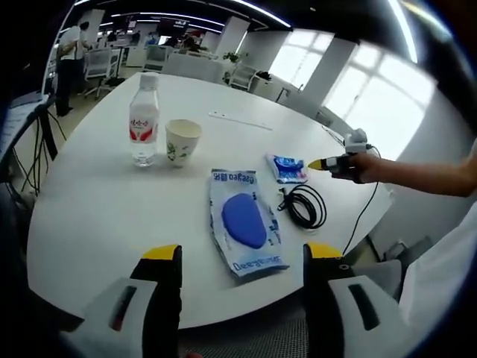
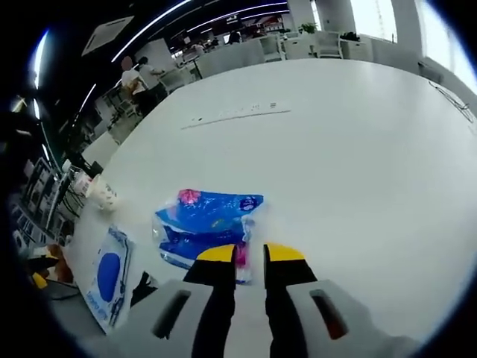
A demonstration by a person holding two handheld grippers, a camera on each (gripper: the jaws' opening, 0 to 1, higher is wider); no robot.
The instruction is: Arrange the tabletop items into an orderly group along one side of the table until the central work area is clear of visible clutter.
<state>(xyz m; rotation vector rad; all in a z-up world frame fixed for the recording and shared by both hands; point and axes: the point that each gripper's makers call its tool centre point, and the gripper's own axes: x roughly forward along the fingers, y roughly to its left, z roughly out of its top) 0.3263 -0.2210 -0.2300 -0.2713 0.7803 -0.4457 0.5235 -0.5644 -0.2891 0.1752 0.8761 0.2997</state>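
**A:** While the right gripper (image 2: pixel 249 255) sits at the near edge of the small blue packet (image 2: pixel 207 226), what step is this?

**B:** Looks like the grab on that packet; jaws nearly together w/ a sliver of wrapper edge between the tips; can't tell if it's truly pinched or just touched. In the left gripper view the same gripper (image 1: pixel 319 164) shows right beside the packet (image 1: pixel 287 168).

**A:** And the left gripper (image 1: pixel 242 255)?

**B:** Jaws spread wide, holding nothing; hangs at the table (image 1: pixel 97 216) edge, just short of the big mouse-pad pack (image 1: pixel 244 221).

**A:** Rest of the stuff, relative to that pack?

**B:** Black cable coil (image 1: pixel 305 205) just beside it, toward the small packet; paper cup (image 1: pixel 182 142) and water bottle (image 1: pixel 144 119) beyond it, side by side; power strip (image 1: pixel 240 120) farther off.

**A:** Next move?

**B:** Prob. confirm the pinch, then carry the packet over by cup & bottle; thin crinkly wrapper may slip, so grip deeper.
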